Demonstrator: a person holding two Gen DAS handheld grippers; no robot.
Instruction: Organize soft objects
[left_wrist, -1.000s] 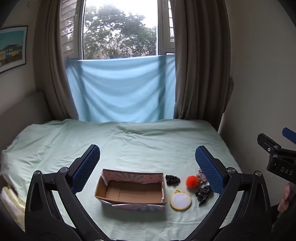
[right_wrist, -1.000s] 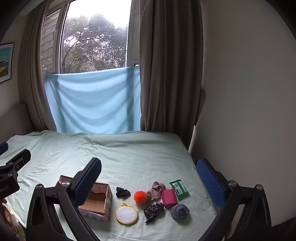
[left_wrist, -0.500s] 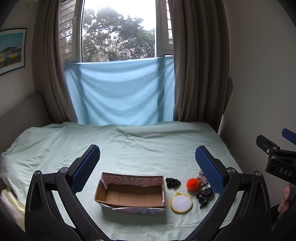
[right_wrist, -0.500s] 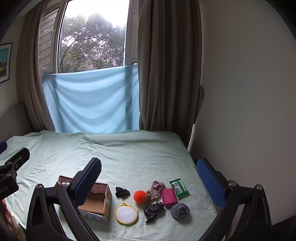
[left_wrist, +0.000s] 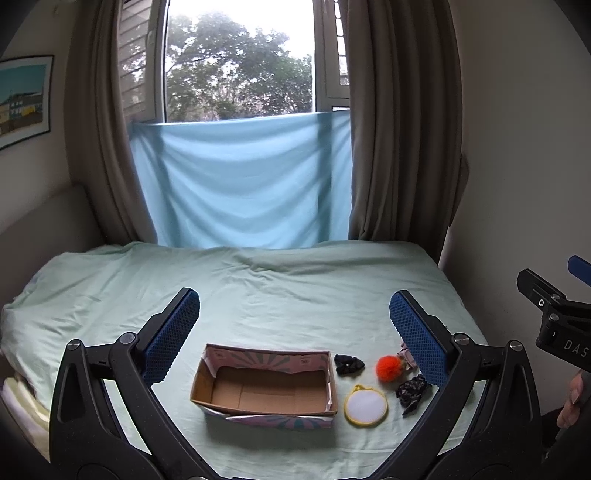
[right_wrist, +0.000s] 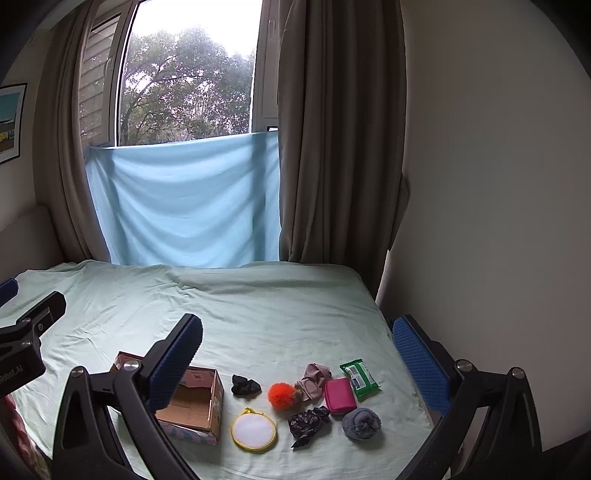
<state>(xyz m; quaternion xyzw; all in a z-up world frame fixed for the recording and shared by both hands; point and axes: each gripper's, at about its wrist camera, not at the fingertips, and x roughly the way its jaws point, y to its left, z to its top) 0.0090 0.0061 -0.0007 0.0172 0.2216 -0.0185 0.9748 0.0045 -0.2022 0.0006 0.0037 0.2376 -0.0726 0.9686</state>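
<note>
An open, empty cardboard box (left_wrist: 266, 387) (right_wrist: 195, 402) sits on the green bedsheet. To its right lie a black scrunchie (left_wrist: 349, 364) (right_wrist: 245, 385), an orange pom-pom (left_wrist: 388, 368) (right_wrist: 281, 395), a round yellow-rimmed pad (left_wrist: 365, 405) (right_wrist: 253, 429), a dark patterned scrunchie (left_wrist: 412, 392) (right_wrist: 308, 424), a beige cloth (right_wrist: 314, 380), a pink pouch (right_wrist: 338, 395), a green wipes pack (right_wrist: 359, 374) and a grey ball (right_wrist: 361, 422). My left gripper (left_wrist: 294, 332) is open and empty above the box. My right gripper (right_wrist: 297, 354) is open and empty above the items.
The bed (left_wrist: 258, 288) ends at a wall on the right (right_wrist: 480, 221). Curtains and a blue cloth (left_wrist: 240, 184) cover the window behind. The right gripper shows at the right edge of the left wrist view (left_wrist: 554, 317).
Both views shifted slightly; the box and items sit a bit lower and nearer in the left view. Nothing was grasped or moved on the bed.
</note>
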